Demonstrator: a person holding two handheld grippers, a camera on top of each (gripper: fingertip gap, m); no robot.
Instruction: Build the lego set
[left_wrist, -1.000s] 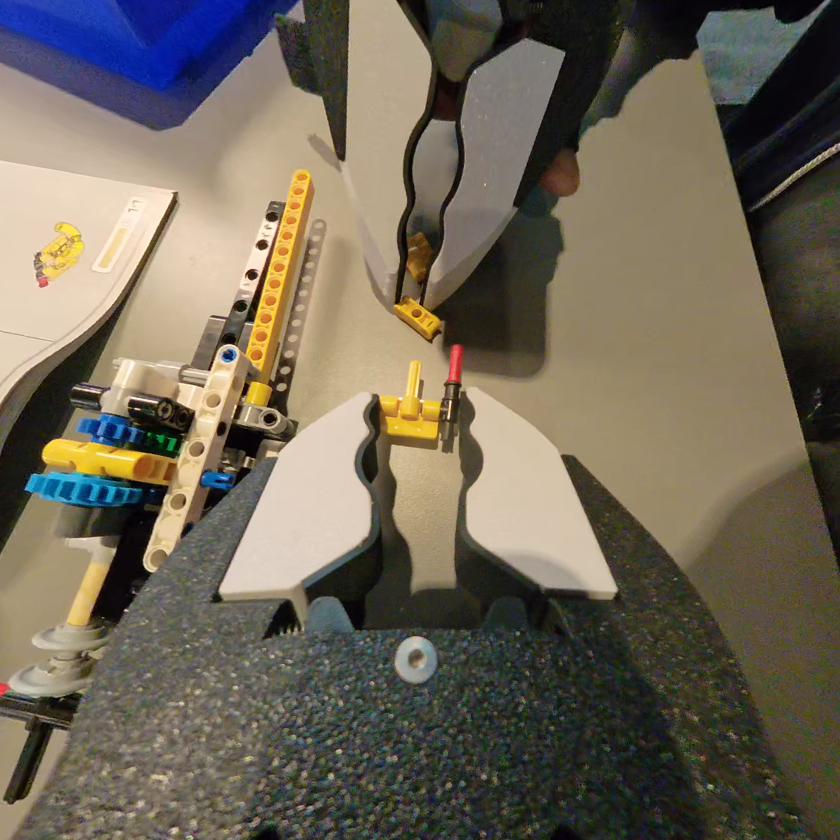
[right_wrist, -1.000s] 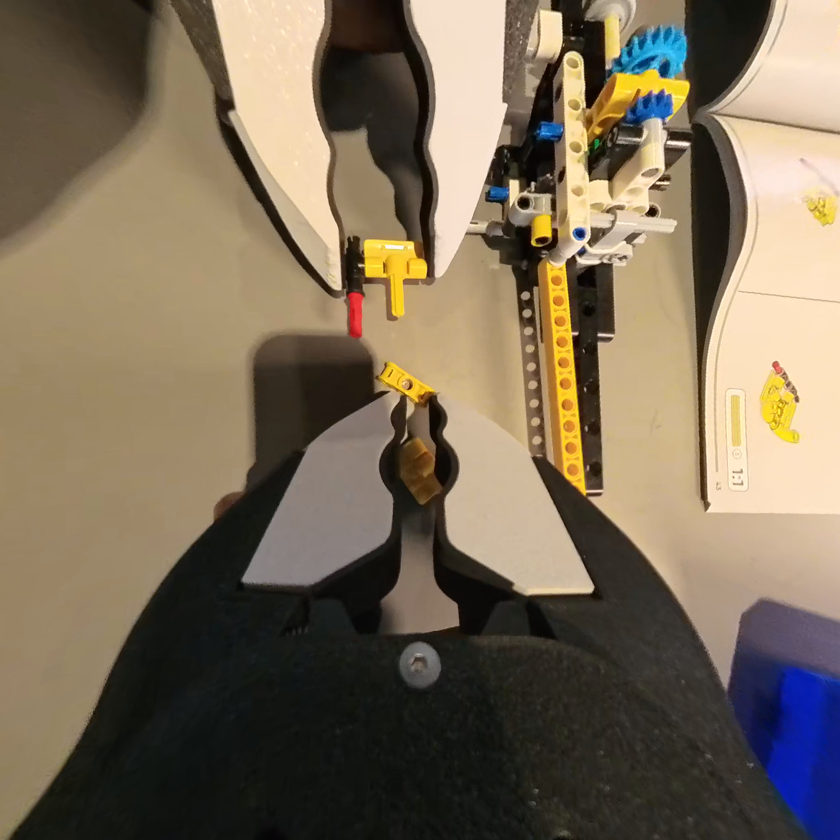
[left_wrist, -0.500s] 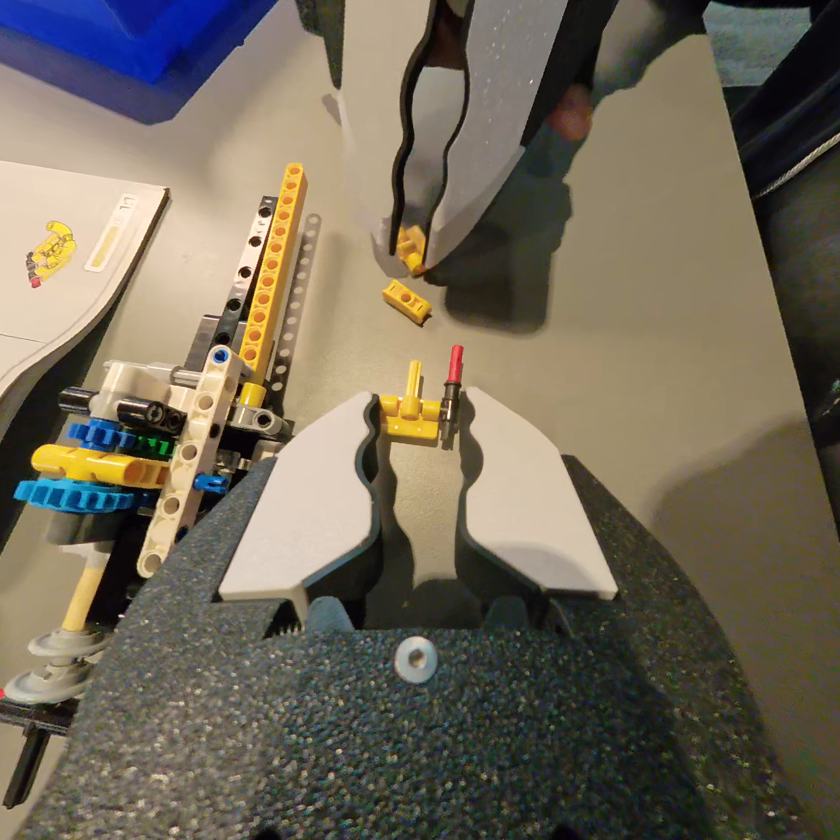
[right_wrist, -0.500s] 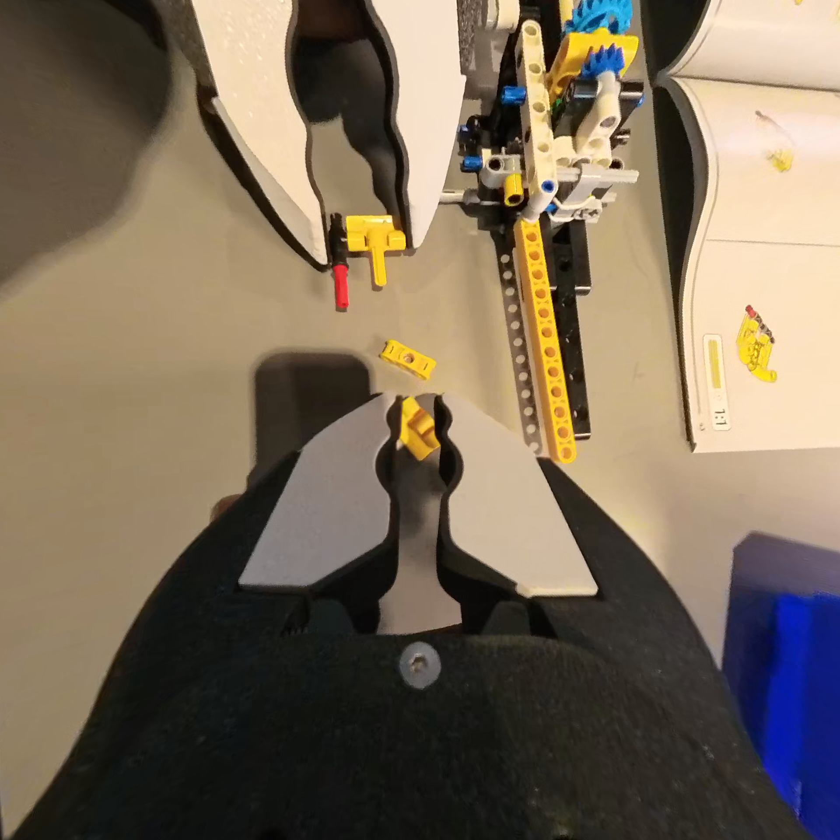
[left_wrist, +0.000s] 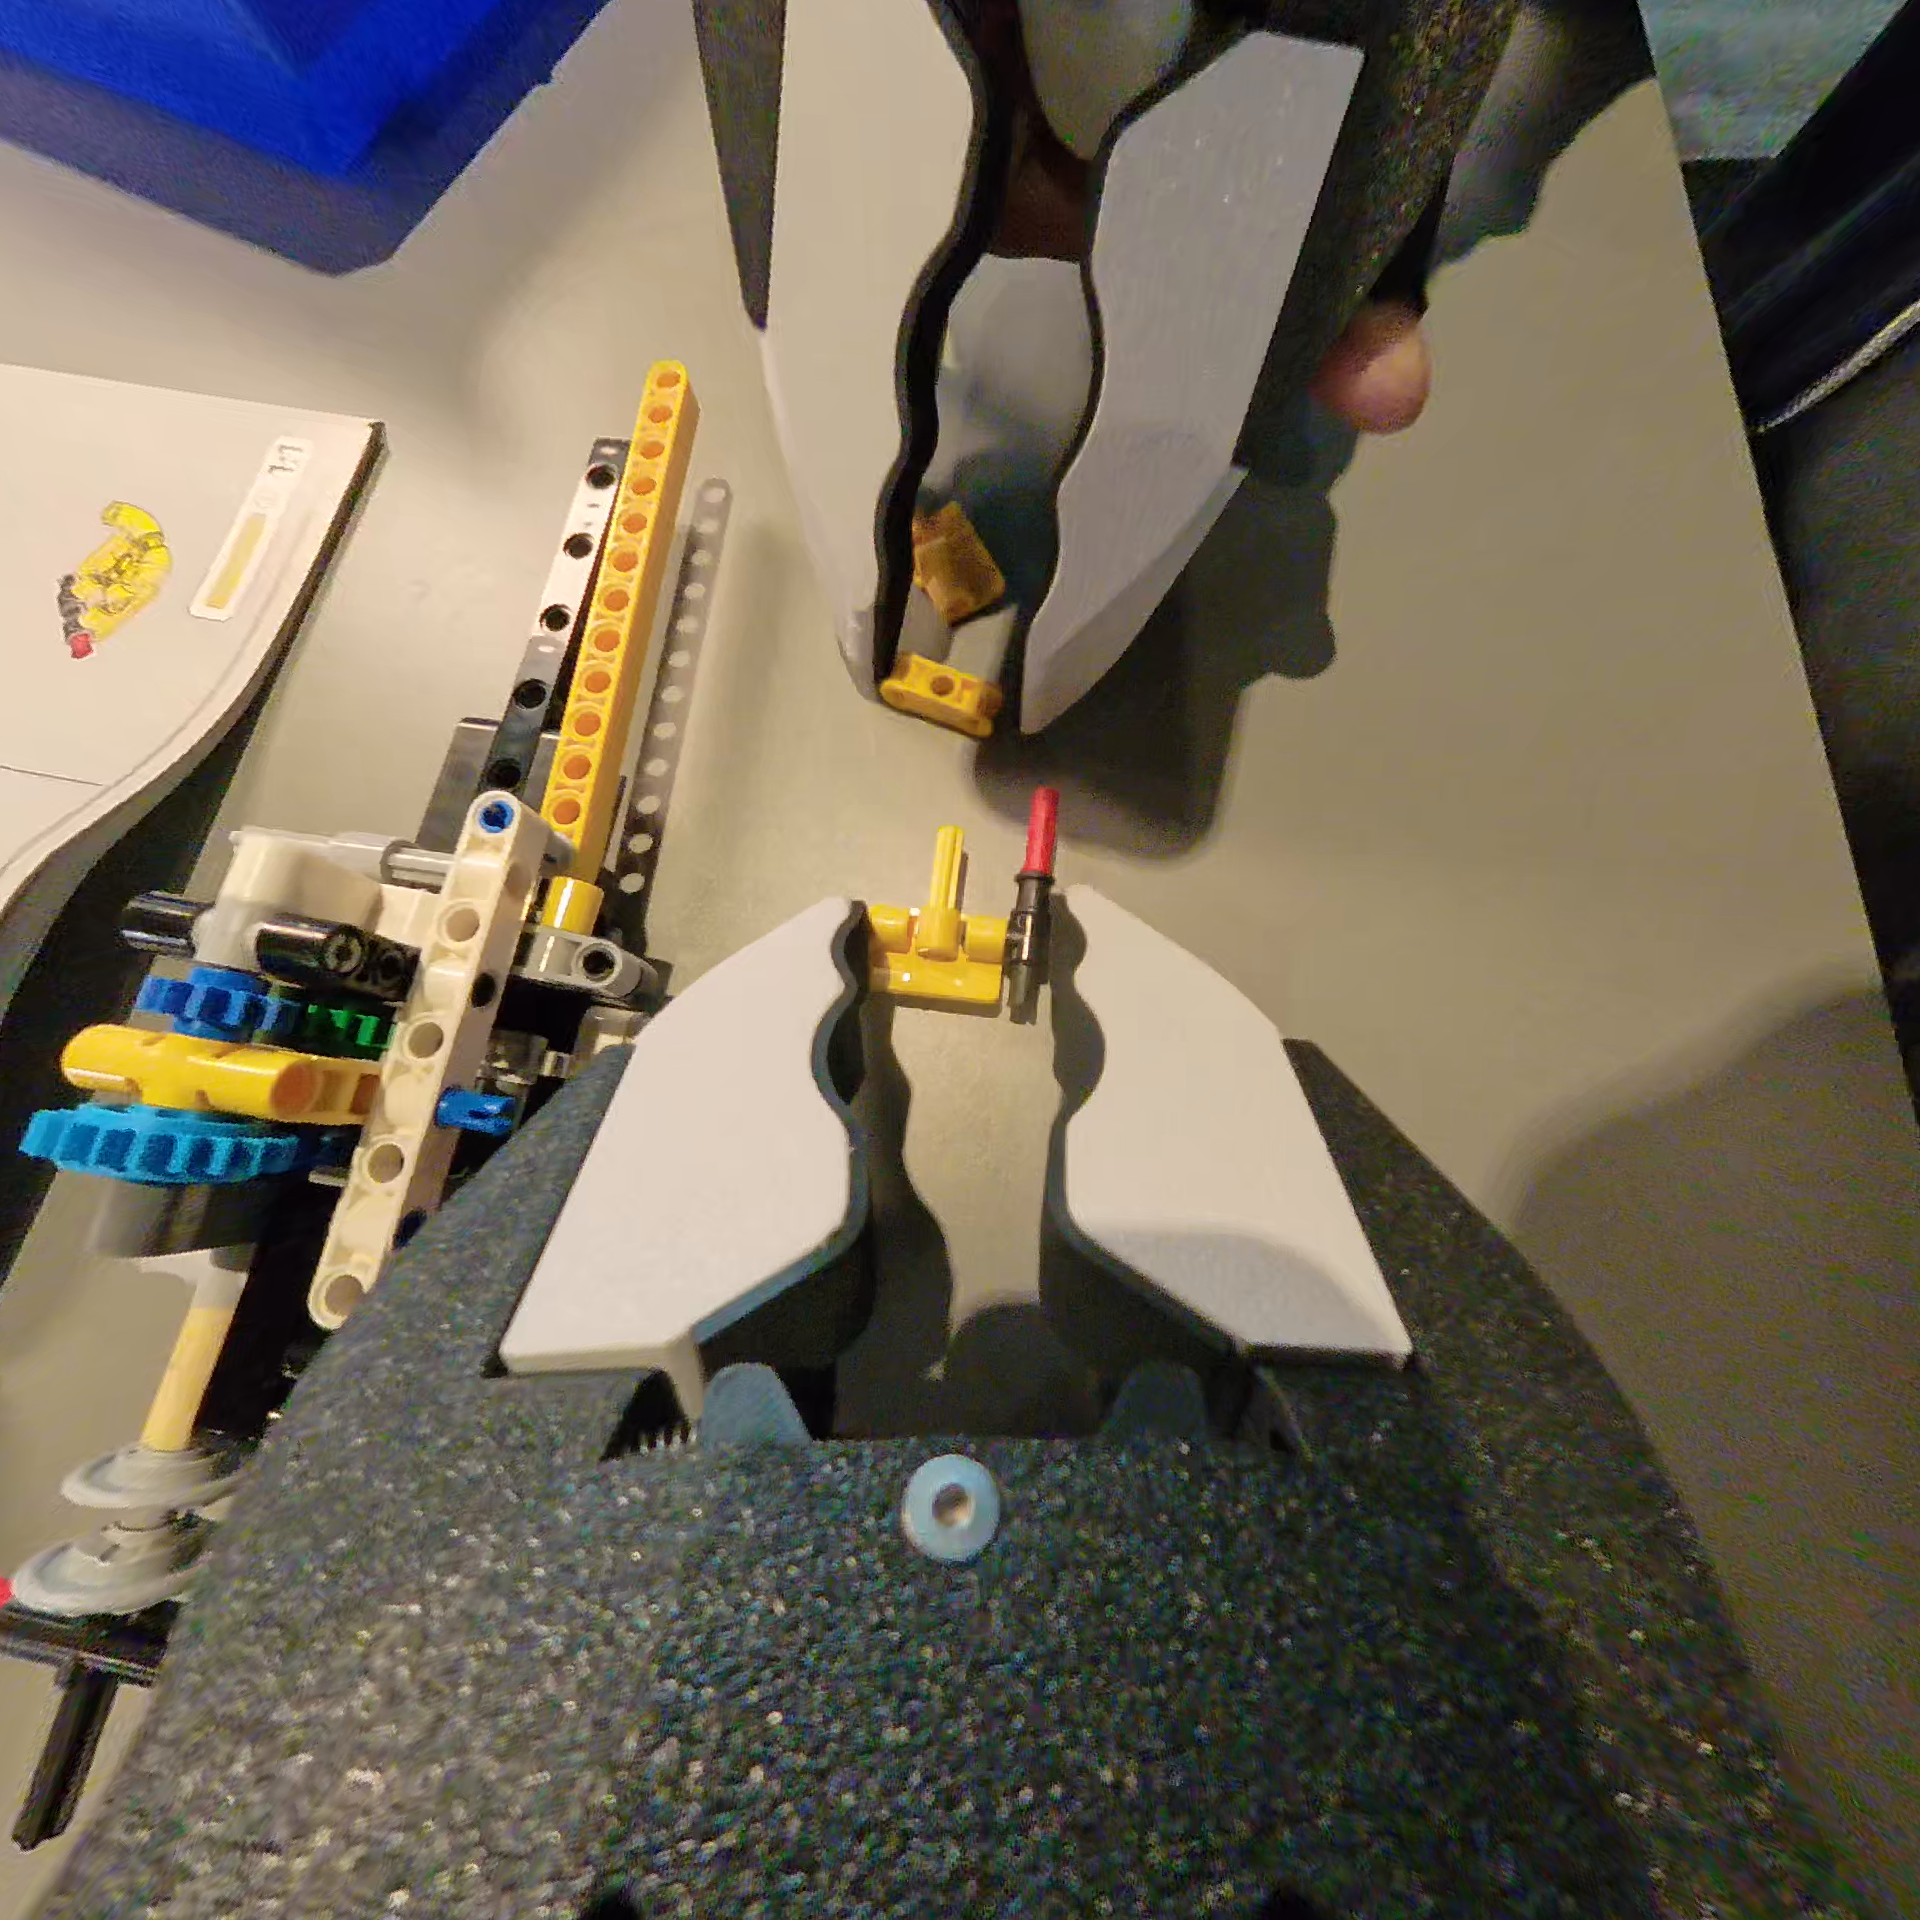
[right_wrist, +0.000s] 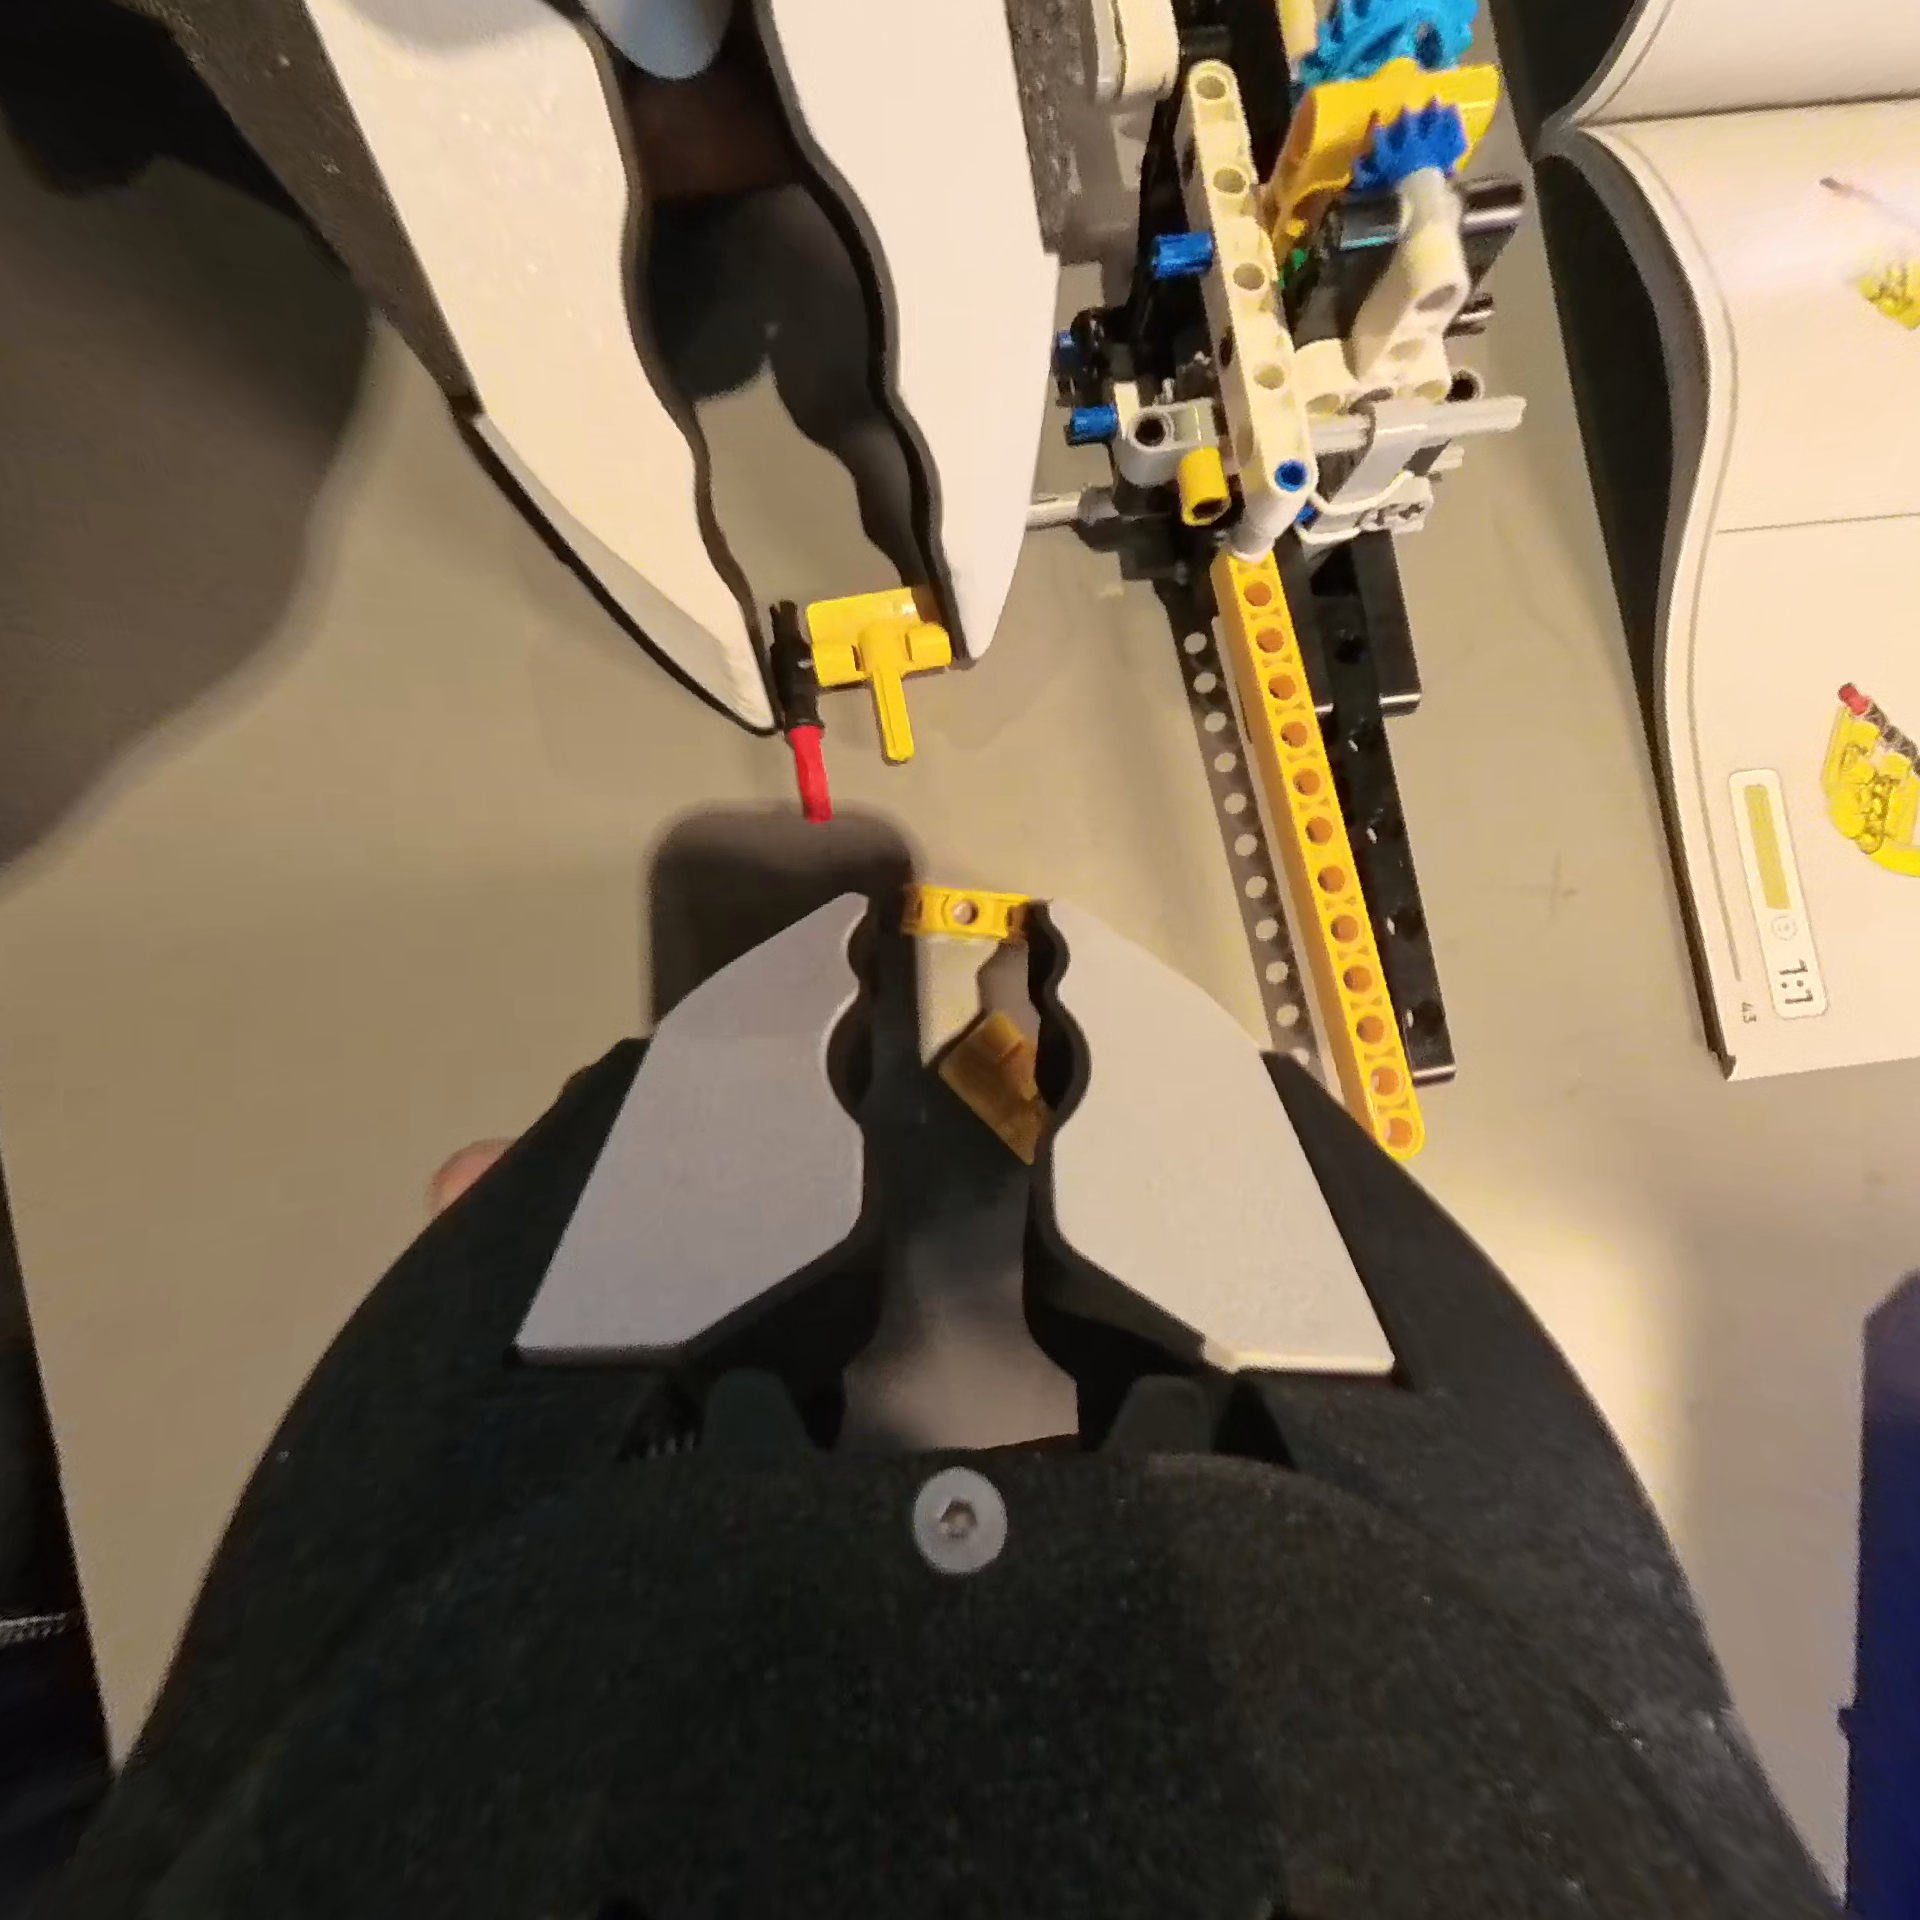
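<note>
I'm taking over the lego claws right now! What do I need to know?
Left claw: shut on the yellow connector with the red pin, low over the table.
Right claw: tips either side of a small yellow beam; another yellow piece sits deeper inside it. Grip unclear.
Model: partly built, beside the left claw.
Left to do: probably join these small pieces, then fit them to the model.

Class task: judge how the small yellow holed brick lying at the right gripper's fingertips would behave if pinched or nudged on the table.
The small yellow holed brick looks like rigid moulded plastic, so it should not flex. It is tiny and probably light, so a nudge from the right hand-held gripper may skid it across the smooth table. Its boxy shape lies flat, so rolling seems unlikely.
</note>
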